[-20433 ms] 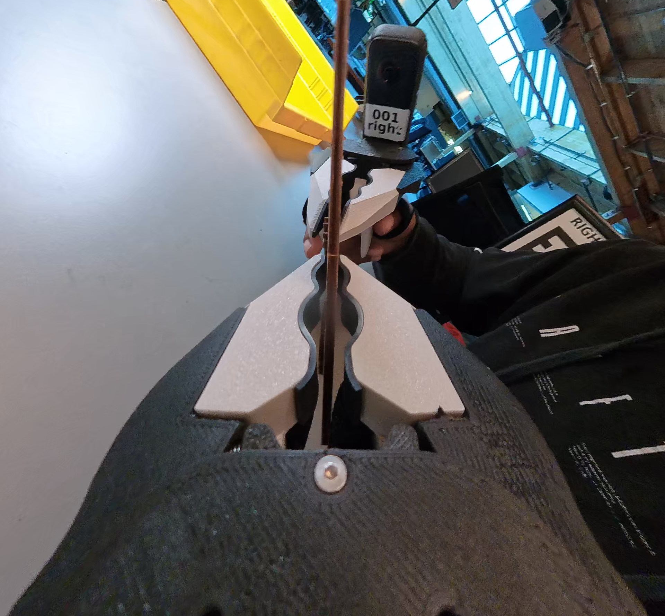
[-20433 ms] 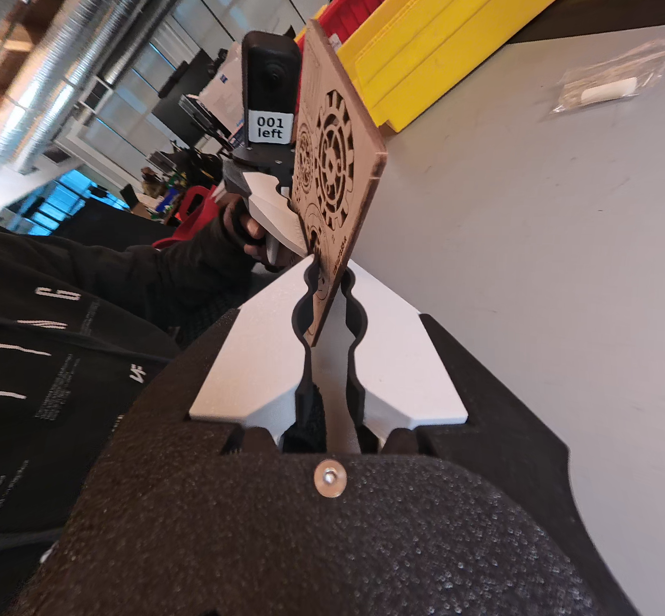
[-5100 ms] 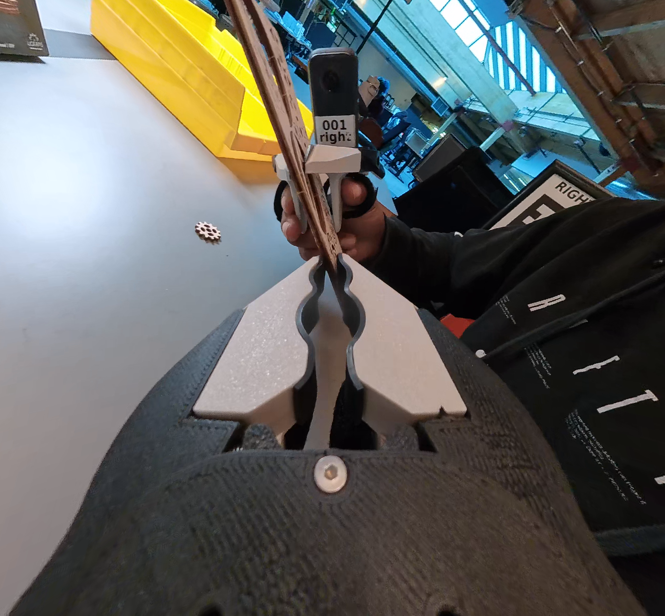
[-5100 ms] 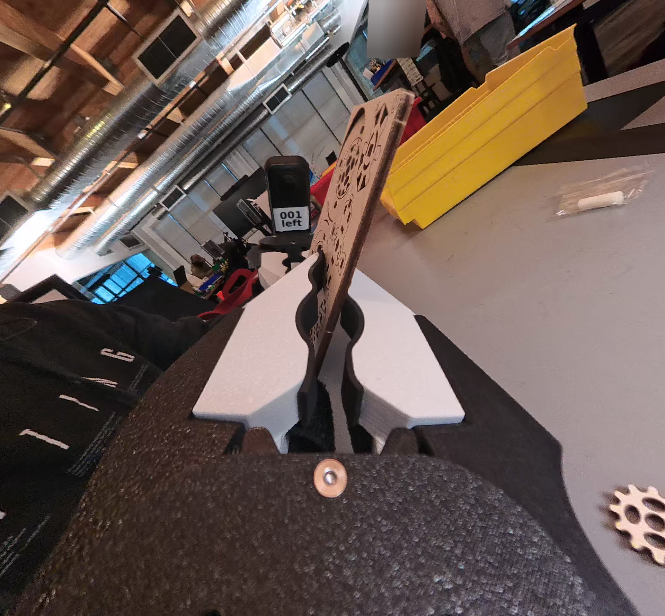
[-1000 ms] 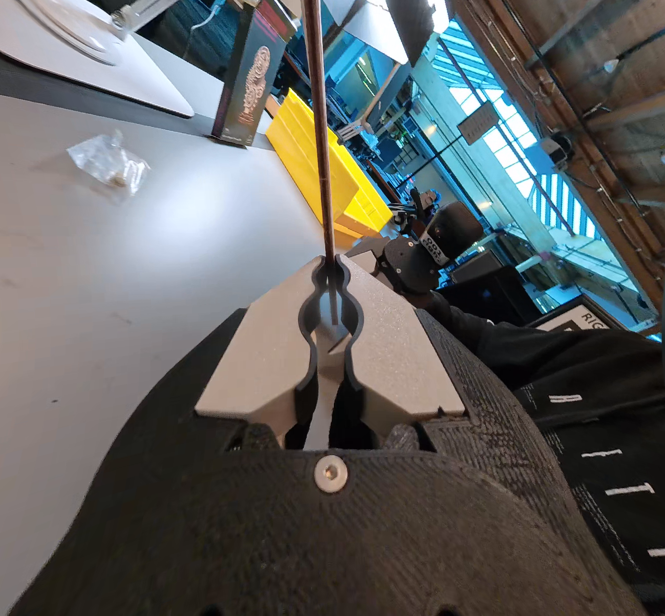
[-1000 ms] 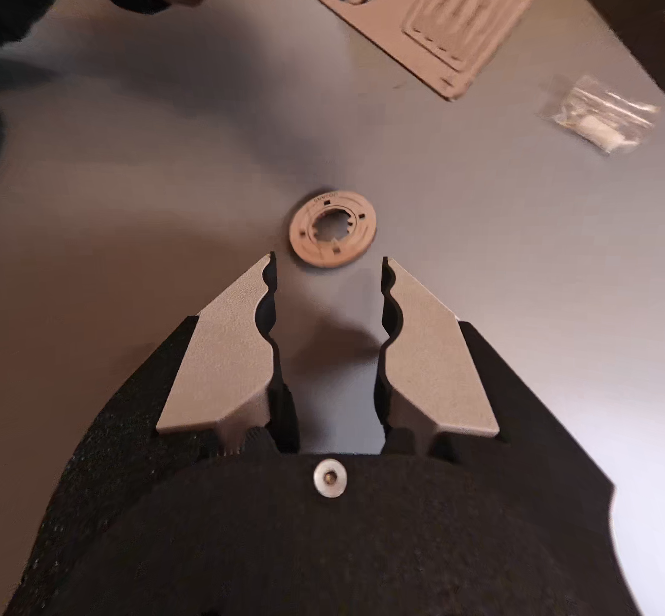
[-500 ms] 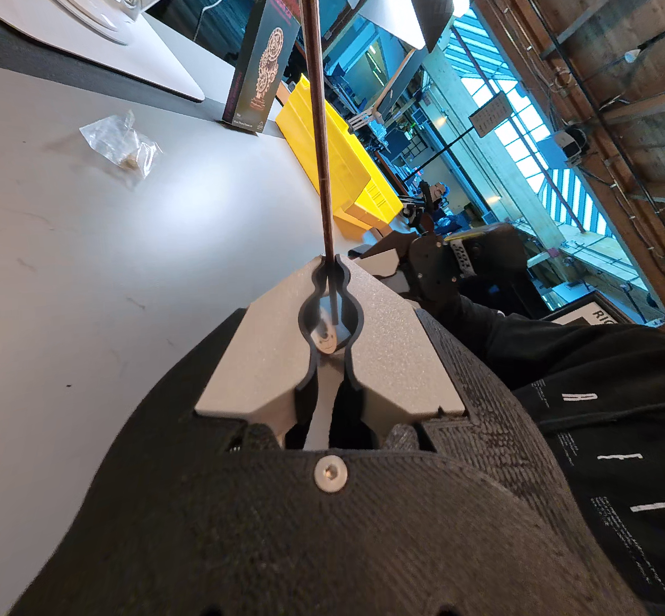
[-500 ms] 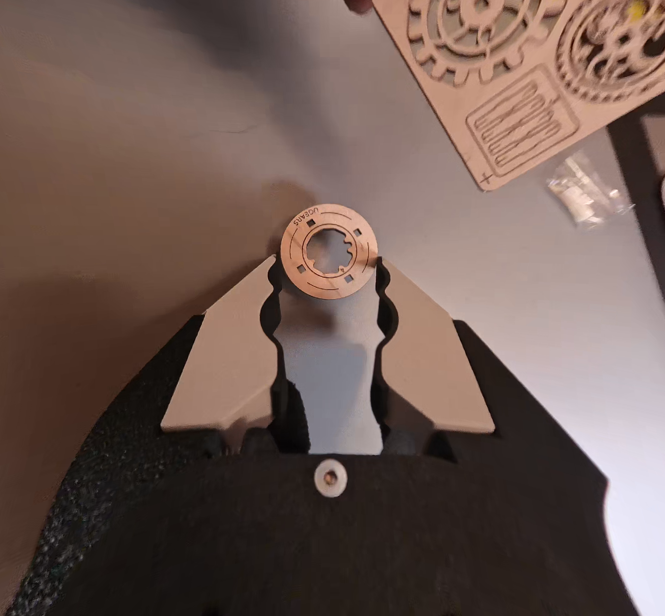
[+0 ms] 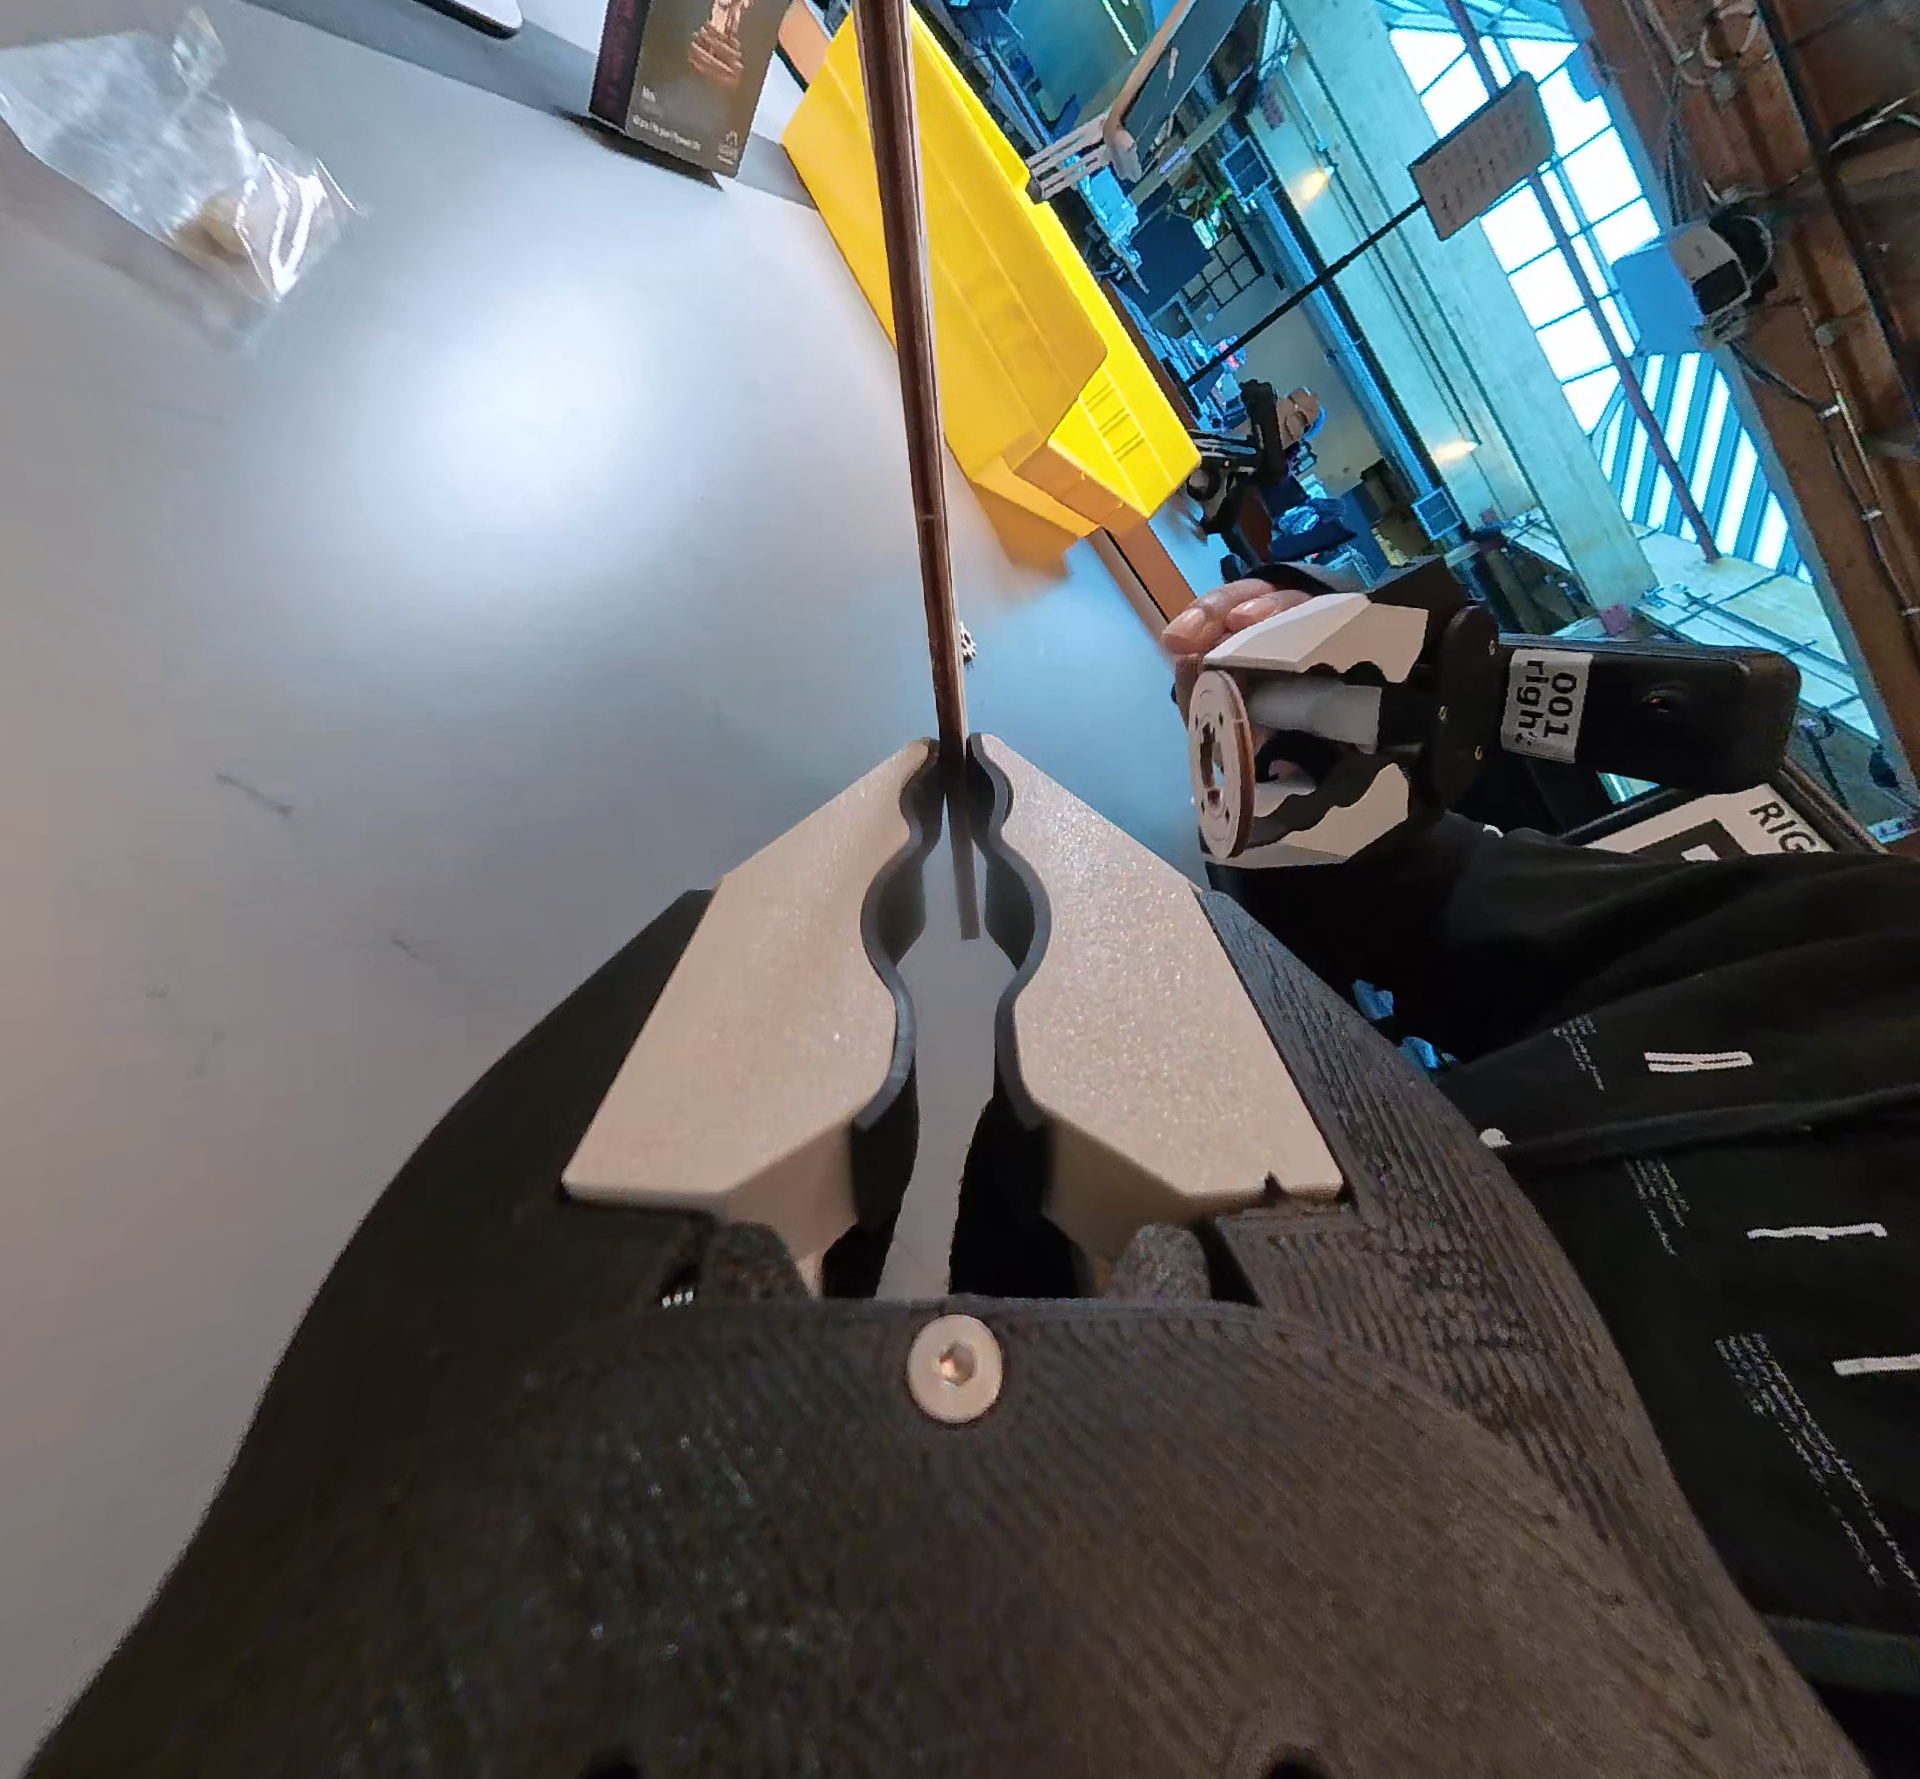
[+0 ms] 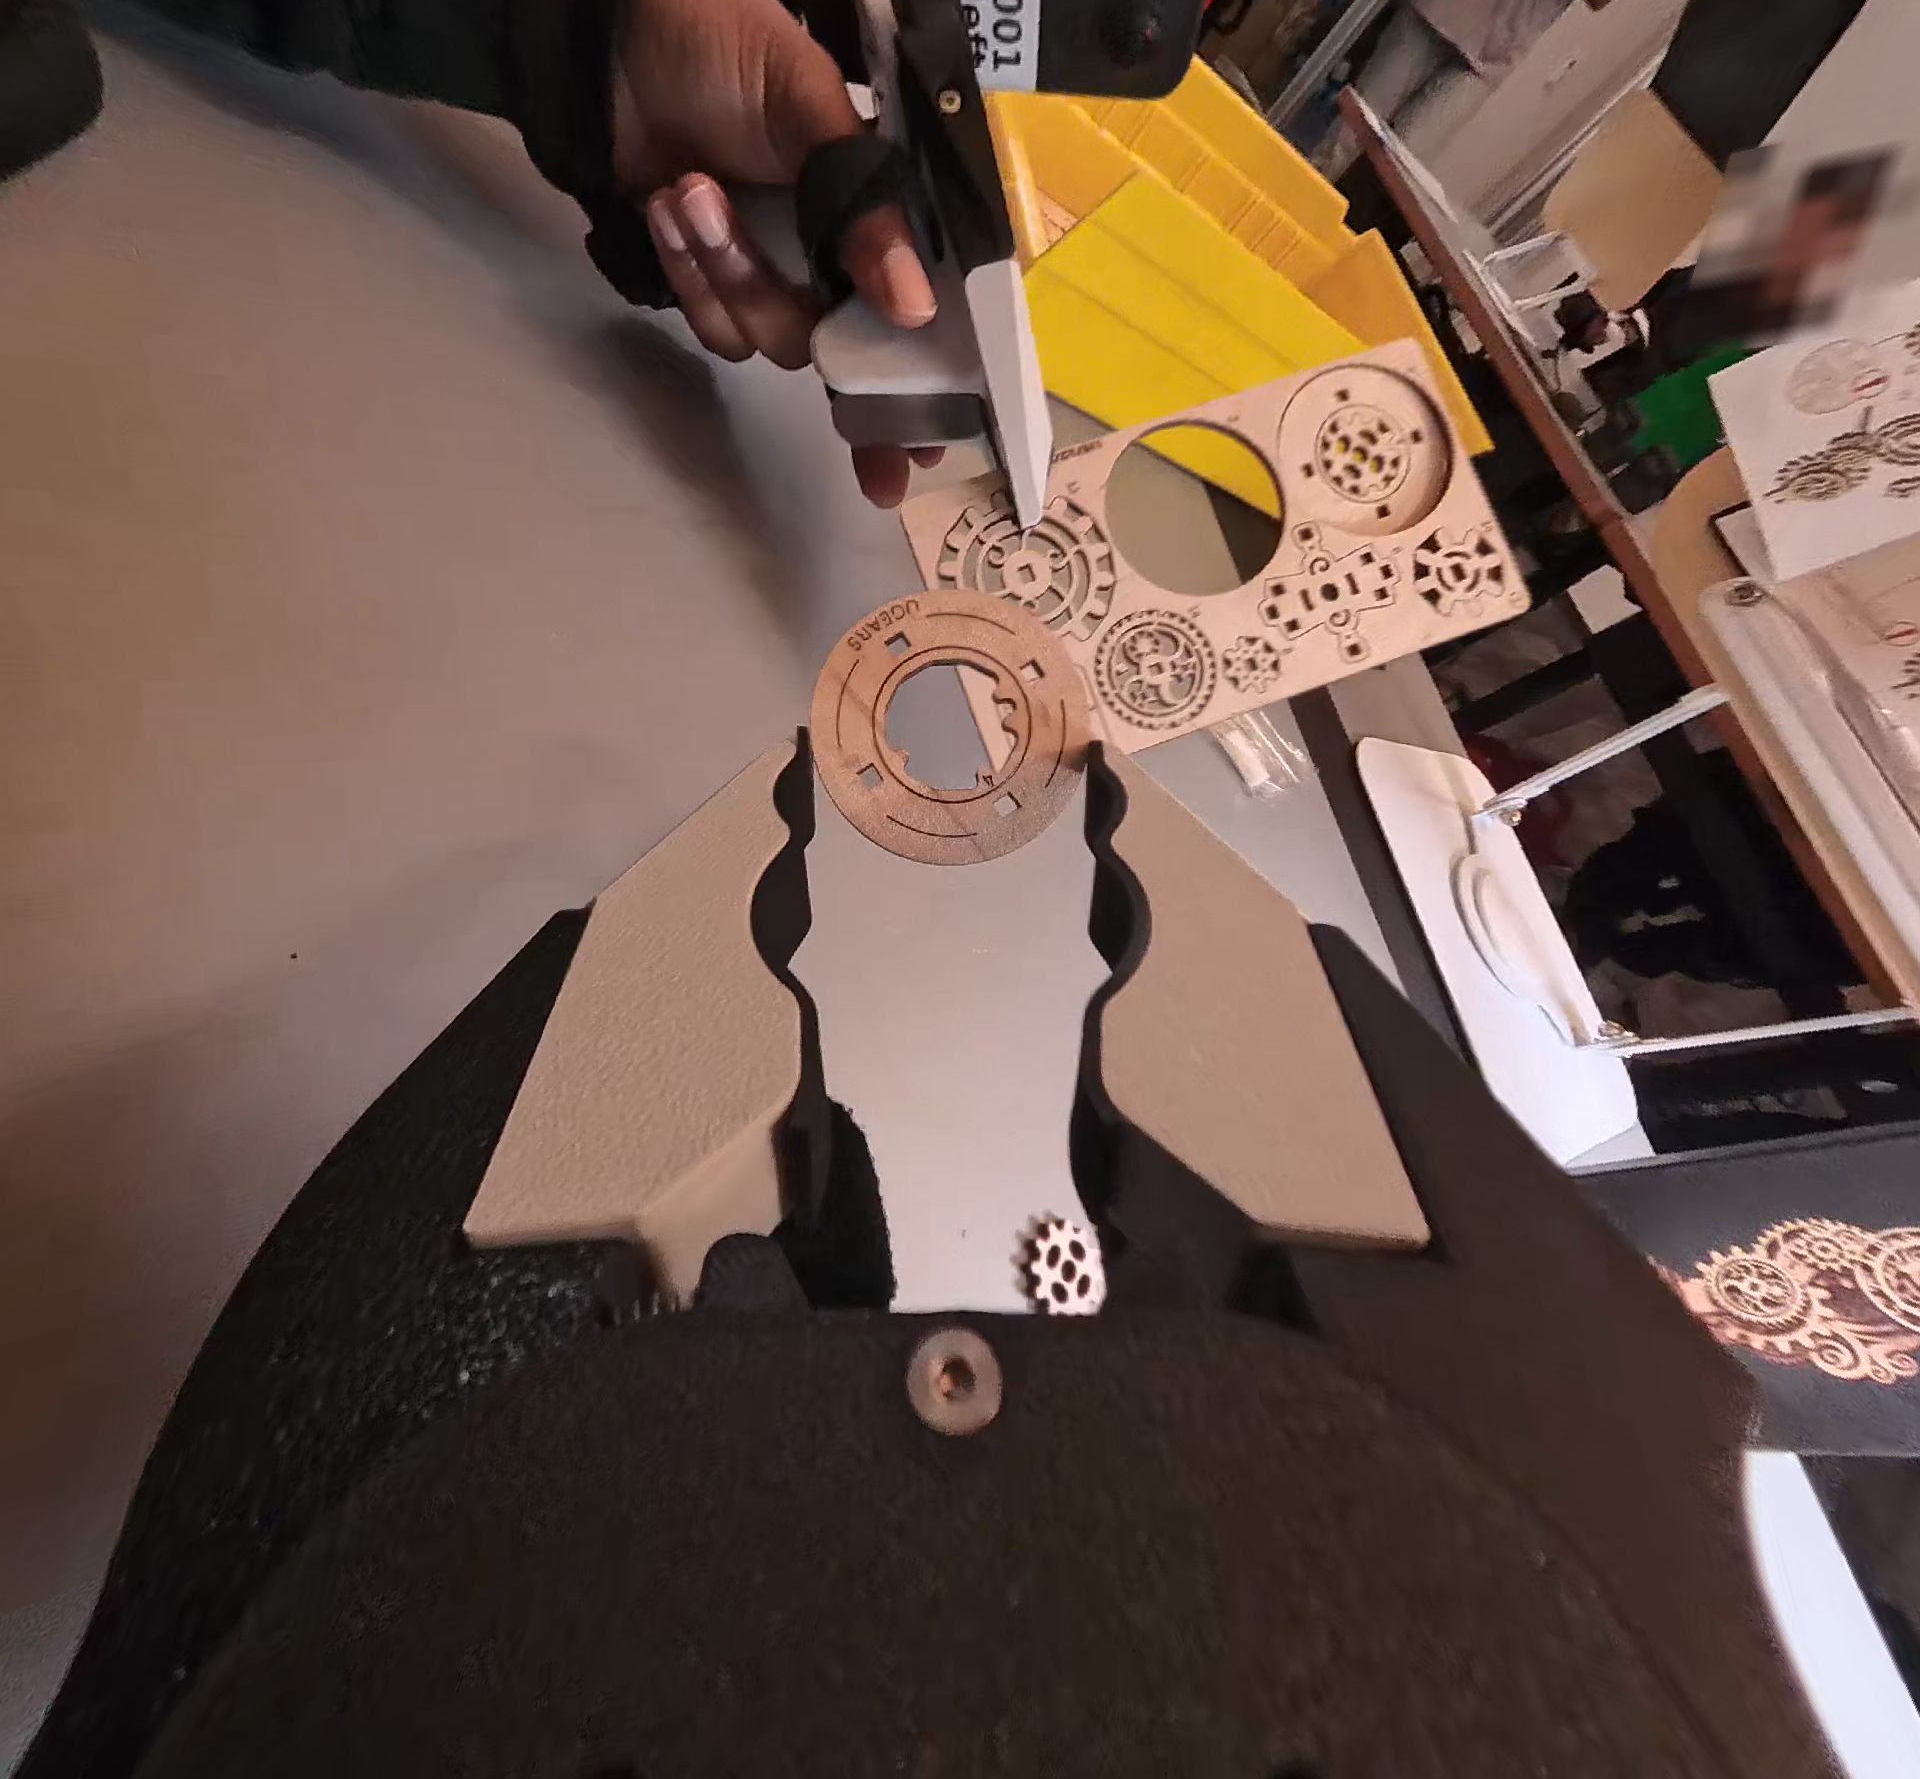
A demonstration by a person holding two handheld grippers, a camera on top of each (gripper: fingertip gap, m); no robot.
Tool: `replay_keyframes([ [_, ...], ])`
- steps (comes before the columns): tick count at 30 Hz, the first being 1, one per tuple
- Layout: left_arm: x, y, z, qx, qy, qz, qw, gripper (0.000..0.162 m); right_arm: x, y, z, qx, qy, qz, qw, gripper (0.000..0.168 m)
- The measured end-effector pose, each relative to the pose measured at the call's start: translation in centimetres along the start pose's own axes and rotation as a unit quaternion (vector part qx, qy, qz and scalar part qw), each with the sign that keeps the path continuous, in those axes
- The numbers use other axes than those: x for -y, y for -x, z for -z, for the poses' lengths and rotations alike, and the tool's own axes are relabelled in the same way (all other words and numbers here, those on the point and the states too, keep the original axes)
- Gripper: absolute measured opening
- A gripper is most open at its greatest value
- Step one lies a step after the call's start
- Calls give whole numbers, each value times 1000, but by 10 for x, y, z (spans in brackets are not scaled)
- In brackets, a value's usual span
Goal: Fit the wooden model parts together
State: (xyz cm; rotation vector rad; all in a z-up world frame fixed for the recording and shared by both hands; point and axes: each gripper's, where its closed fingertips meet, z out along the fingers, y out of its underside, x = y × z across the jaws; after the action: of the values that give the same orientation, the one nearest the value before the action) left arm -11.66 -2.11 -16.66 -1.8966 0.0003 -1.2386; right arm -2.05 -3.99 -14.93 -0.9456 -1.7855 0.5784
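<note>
My left gripper is shut on the edge of a thin wooden parts sheet, seen edge-on and held upright above the table. In the right wrist view the sheet shows its laser-cut gears and one round hole. My right gripper is shut on a flat wooden ring with a notched centre hole and holds it lifted off the table, close to the sheet. The ring also shows in the left wrist view, to the right of the sheet. A small wooden gear lies on the table below.
Yellow bins stand at the far table edge, with a dark model box beside them. A clear plastic bag of small parts lies at the left. A white stand and printed pages are at the right. About 11 cm separates my left fingertips from my right. Measured from the fingertips, the small wooden gear is 15 cm or so from the right gripper and 20 cm from the left.
My right gripper closed on the wooden ring and lifted it off the table toward the sheet. Five seconds ago both grippers held the sheet; now only the left one holds it.
</note>
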Motion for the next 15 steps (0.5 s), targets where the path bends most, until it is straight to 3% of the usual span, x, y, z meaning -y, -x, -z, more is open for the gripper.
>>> replay_keyframes([
  [15, -25, 16, -5, 42, 67, 16, 997, 2, -24, -11, 4, -4, 32, -60, 998, 50],
])
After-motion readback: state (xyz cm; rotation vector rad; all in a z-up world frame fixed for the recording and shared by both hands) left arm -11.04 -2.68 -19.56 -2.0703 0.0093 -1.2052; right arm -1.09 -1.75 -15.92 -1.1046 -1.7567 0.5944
